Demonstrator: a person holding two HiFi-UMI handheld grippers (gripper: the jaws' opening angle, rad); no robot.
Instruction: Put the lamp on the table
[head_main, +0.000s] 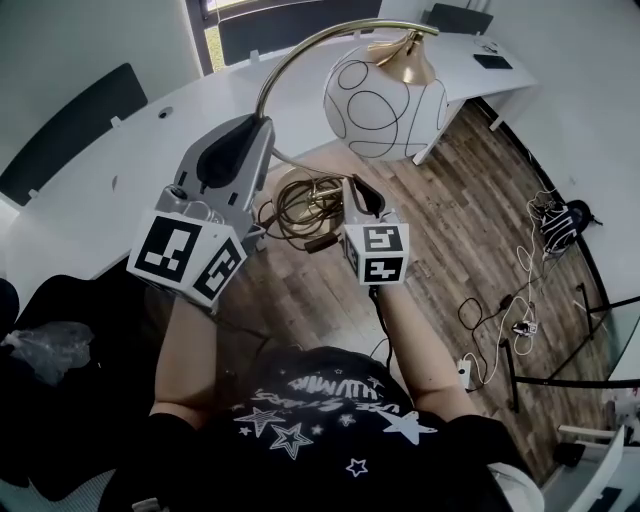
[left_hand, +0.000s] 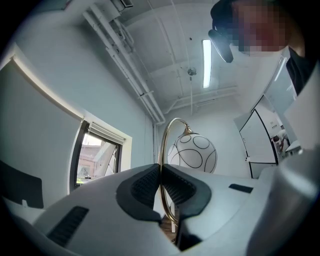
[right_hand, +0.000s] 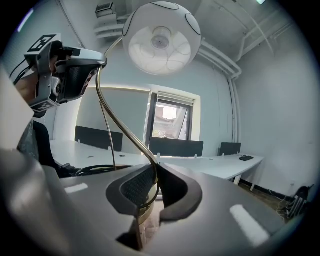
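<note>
Lamp (head_main: 385, 95) (stem): L claw (head_main: 264, 122), R claw (head_main: 353, 186)

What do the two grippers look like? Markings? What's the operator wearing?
The left gripper and right gripper are grey moulded shells with dark ribbed pads, each carrying a white cube with black square markers. Clothing: black shirt with white stars.

Glossy brass-toned metal lamp stem (left_hand: 160, 150) — matt white table (head_main: 100, 190), wooden floor (head_main: 460, 230).
</note>
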